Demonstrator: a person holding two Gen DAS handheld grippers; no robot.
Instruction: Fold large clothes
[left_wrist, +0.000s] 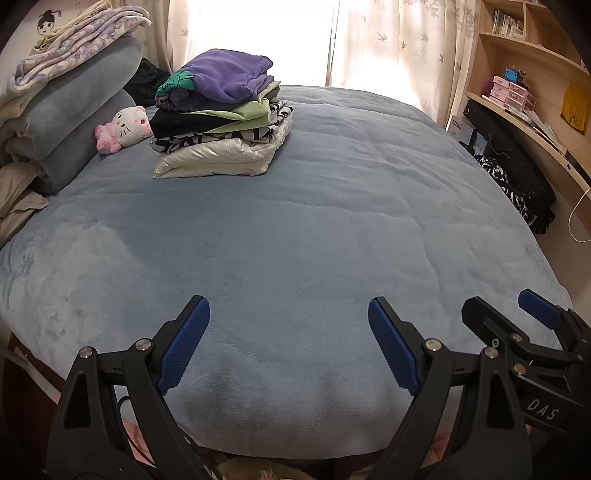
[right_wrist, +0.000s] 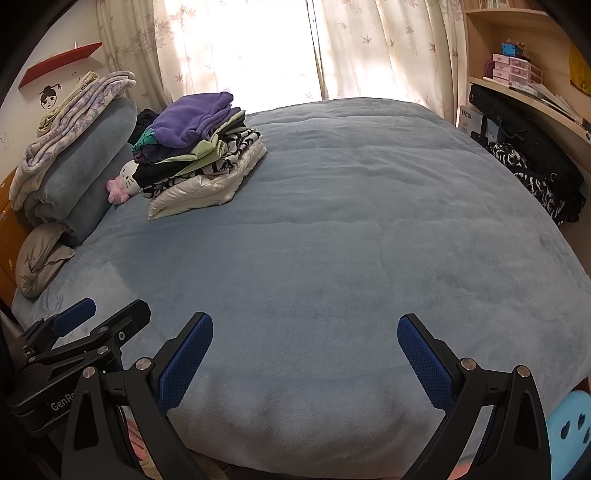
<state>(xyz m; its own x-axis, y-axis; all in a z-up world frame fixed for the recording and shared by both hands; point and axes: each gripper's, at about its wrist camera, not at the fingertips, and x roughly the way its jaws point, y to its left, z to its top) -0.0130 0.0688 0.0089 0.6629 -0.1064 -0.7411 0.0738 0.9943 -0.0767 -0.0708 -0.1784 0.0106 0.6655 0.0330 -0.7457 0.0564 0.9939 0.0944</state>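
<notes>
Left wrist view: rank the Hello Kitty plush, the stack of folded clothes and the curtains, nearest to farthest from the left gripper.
1. Hello Kitty plush, far left by the rolled bedding.
2. Stack of folded clothes, just right of it; nearly level, a close call.
3. Curtains, behind the bed.

free: blue blanket (left_wrist: 314, 229) ahead | obstacle: folded clothes stack (left_wrist: 221, 118) far-left, beside plush (left_wrist: 125, 127)

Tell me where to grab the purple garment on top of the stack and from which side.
Judging by its pose, pinch the purple garment at its thick folded edge facing the open bed, coming from the right; the stack has a plush toy and bedding crowding its left.
</notes>
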